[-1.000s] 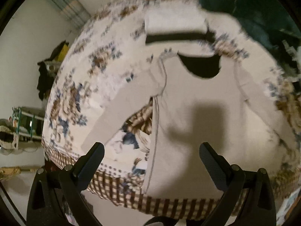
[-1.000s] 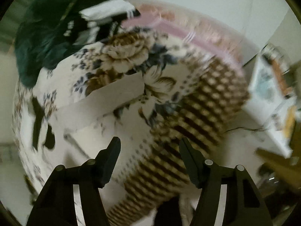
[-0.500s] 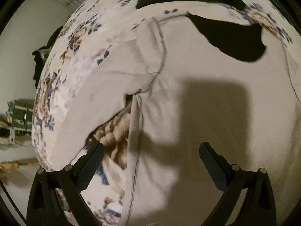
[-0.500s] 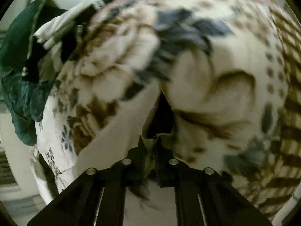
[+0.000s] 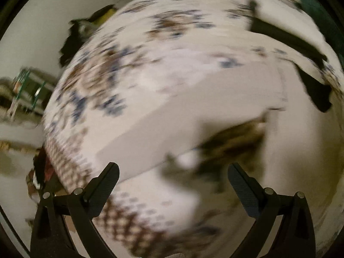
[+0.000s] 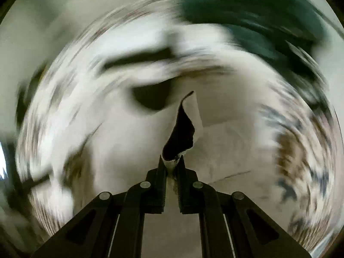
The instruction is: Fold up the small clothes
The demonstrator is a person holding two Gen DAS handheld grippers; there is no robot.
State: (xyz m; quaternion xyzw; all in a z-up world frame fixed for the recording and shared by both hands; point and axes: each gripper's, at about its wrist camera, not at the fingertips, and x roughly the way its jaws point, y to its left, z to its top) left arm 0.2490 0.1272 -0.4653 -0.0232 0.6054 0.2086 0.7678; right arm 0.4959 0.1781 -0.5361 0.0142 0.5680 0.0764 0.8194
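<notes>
Both grippers are the same build, all matte black plastic. Left gripper (image 5: 173, 178) has two angled fingers with fine-textured grip pads (image 5: 105, 185) and round silver pins at the linkage joints. Right gripper (image 6: 171, 163) has flat straight fingers, ridged inner faces, four silver pins and slotted cutouts in the arms.

The left tool (image 5: 173, 181) has its two black fingers (image 5: 107, 180) spread wide apart, with nothing caught between them, tipped down and forward. The right tool (image 6: 172, 161) has its fingers (image 6: 161, 167) drawn almost together, pinching a thin fold of pale cloth (image 6: 172, 172) at the tips. Both wrist views are smeared with motion blur, the right more so.
</notes>
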